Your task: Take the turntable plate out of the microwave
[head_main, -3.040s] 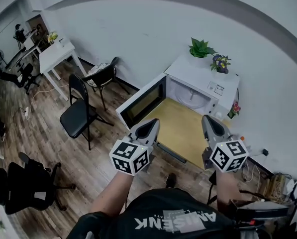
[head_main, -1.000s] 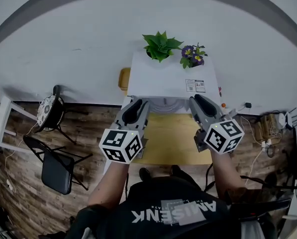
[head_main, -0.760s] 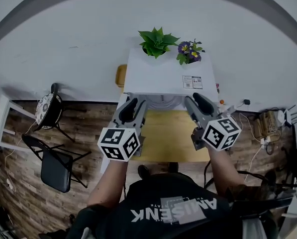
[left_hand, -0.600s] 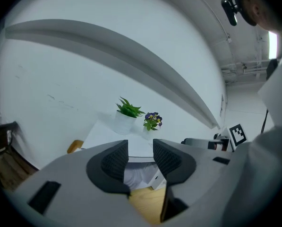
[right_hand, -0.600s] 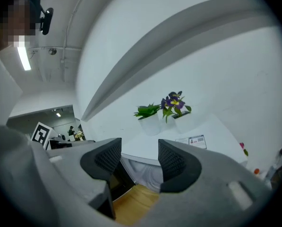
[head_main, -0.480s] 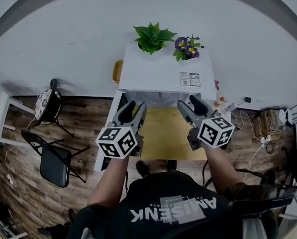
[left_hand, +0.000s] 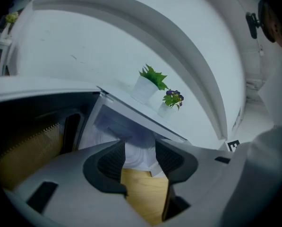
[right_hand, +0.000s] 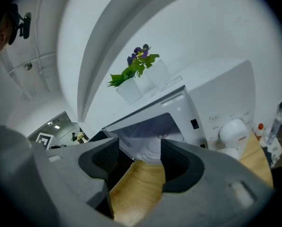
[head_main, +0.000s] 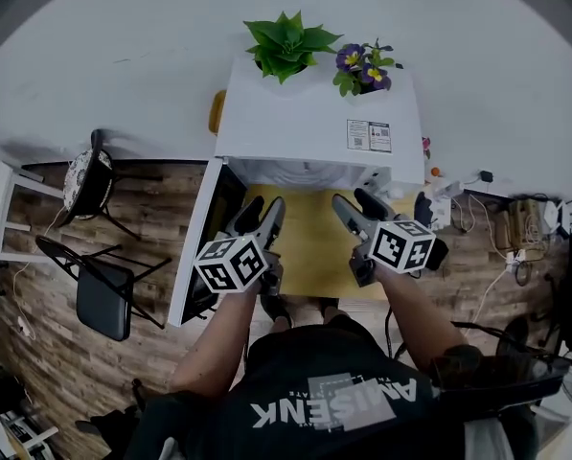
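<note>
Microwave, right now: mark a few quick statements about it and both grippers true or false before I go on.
1. The microwave has its door open. True.
2. The left gripper is clamped on the turntable plate. False: its jaws are opening, with nothing between the pads.
3. Two potted plants stand on top of the microwave. True: a green plant and a purple-flowered plant.
4. The right gripper is deep inside the cavity. False: it is in front of the opening, over the wooden table. Its jaws are opening, with nothing between them.
</note>
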`<act>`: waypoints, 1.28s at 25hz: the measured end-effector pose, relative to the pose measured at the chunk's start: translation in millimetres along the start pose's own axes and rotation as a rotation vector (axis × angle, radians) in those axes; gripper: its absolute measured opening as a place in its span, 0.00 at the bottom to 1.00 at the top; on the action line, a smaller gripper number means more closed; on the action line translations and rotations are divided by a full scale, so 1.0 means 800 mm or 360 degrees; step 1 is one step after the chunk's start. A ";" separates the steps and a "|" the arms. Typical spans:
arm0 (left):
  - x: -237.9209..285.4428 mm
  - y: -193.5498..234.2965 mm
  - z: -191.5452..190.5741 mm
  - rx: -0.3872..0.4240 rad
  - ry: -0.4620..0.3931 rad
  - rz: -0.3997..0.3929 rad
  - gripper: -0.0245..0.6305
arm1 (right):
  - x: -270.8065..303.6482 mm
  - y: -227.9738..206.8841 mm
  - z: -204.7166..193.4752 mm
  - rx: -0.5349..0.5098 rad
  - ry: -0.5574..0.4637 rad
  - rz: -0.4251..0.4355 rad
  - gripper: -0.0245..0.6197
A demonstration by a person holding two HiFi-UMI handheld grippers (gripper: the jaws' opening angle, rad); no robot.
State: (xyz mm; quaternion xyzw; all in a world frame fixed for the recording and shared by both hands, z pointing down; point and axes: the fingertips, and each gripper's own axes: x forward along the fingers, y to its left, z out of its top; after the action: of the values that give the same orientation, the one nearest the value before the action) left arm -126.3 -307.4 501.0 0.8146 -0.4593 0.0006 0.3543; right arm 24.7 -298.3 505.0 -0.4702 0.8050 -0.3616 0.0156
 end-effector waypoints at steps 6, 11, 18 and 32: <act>0.031 0.042 -0.041 -0.0126 0.0089 0.0140 0.33 | 0.024 -0.040 -0.038 0.0185 0.0065 -0.0102 0.44; 0.058 0.070 -0.078 -0.0258 0.0175 0.0191 0.34 | 0.051 -0.070 -0.074 0.0346 0.0125 -0.0136 0.44; 0.097 0.100 -0.102 -0.0425 0.0205 0.0191 0.40 | 0.082 -0.110 -0.102 0.0569 0.0136 -0.0219 0.44; 0.171 0.138 -0.133 -0.0814 0.0238 0.0239 0.44 | 0.150 -0.138 -0.124 0.0875 0.0205 -0.0280 0.48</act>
State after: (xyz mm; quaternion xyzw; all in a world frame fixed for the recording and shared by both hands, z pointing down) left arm -95.3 -384.4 688.7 0.6599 -0.4762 -0.0289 0.5805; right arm 3.7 -366.9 681.7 -0.4924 0.6323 -0.5951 0.0600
